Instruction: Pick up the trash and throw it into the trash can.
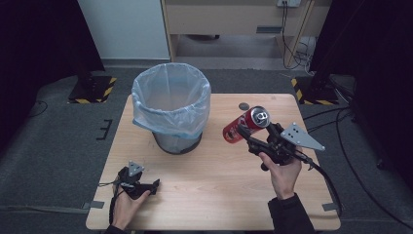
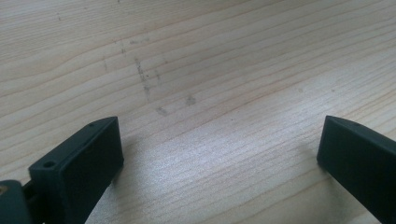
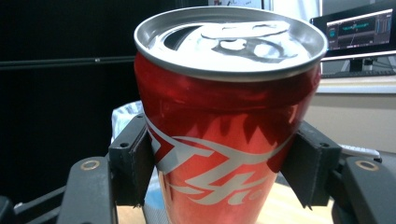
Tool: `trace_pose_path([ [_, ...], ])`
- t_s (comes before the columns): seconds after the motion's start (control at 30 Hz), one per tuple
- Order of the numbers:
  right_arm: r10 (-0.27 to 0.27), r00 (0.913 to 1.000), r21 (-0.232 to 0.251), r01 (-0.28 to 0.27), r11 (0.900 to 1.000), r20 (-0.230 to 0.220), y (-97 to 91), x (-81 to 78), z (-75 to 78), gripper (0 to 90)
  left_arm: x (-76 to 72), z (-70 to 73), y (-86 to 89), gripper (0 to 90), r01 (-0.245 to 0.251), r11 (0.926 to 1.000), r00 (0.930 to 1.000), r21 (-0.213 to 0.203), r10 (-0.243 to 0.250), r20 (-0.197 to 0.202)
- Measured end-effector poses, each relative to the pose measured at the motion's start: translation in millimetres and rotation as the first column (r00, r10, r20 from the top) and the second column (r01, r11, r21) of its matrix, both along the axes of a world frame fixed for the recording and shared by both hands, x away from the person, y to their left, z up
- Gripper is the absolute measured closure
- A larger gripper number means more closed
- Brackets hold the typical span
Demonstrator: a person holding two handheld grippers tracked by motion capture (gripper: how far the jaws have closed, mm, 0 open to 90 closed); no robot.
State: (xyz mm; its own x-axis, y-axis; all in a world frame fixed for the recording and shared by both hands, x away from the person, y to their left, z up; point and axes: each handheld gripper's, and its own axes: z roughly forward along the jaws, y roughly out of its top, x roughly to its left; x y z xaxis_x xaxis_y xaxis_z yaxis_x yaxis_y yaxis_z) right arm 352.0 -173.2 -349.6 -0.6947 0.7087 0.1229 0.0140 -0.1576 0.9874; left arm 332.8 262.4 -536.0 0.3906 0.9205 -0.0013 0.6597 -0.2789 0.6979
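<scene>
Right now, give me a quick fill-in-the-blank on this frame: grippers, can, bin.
1. The right gripper is shut on a red soda ____.
2. The left gripper rests low on the wooden table with its jaws ____.
3. The waste bin is lined with a clear plastic ____.
4. The soda can is held to the ____ of the bin in the high view.

Missing words: can; open; bag; right

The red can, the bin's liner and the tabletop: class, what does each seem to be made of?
Red can: likely aluminium, glossy printed body, bare silvery lid with pull tab. Bin liner: thin translucent plastic film, crinkled and folded over the rim. Tabletop: pale wood or wood-look laminate, with straight grain lines, matt.
</scene>
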Motion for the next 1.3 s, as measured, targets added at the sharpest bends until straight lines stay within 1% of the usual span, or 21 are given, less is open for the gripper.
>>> trace_pose_path([
  [0.2,-0.001,0.9998,0.007,0.001,1.0,0.02,6.9,5.5,11.9,33.6,0.0,0.0,-0.1,0.0,0.0,1.0,1.0,0.0,0.0,0.0],
  [0.3,0.004,0.9996,0.019,-0.004,0.9998,0.03,10.4,8.2,17.6,33.6,0.1,0.0,-0.1,0.0,0.0,1.0,1.0,0.0,0.0,0.0],
  [0.53,0.016,0.999,0.017,-0.017,0.9997,0.041,22.9,16.7,27.9,33.6,0.1,0.0,-0.2,0.0,0.0,1.0,1.0,0.0,0.0,0.0],
  [0.8,0.022,0.9981,0.024,-0.024,0.9994,0.057,36.6,24.3,34.0,33.6,0.3,0.0,-0.3,0.0,0.001,1.0,1.0,0.0,-0.001,0.0],
  [0.97,0.024,0.9986,0.038,-0.025,0.999,0.048,43.8,32.7,36.2,33.6,0.5,0.0,-0.5,0.0,0.002,1.0,1.0,0.001,-0.002,0.0],
  [1.17,0.019,0.9985,0.047,-0.021,0.9987,0.052,49.8,41.0,43.0,33.6,0.5,0.0,-0.6,0.0,0.002,1.0,1.0,0.0,-0.002,0.0],
  [1.3,0.016,0.9981,0.035,-0.018,0.9992,0.059,55.4,45.6,49.4,33.6,0.5,0.0,-0.6,0.0,0.002,1.0,1.0,0.0,-0.002,0.0],
])
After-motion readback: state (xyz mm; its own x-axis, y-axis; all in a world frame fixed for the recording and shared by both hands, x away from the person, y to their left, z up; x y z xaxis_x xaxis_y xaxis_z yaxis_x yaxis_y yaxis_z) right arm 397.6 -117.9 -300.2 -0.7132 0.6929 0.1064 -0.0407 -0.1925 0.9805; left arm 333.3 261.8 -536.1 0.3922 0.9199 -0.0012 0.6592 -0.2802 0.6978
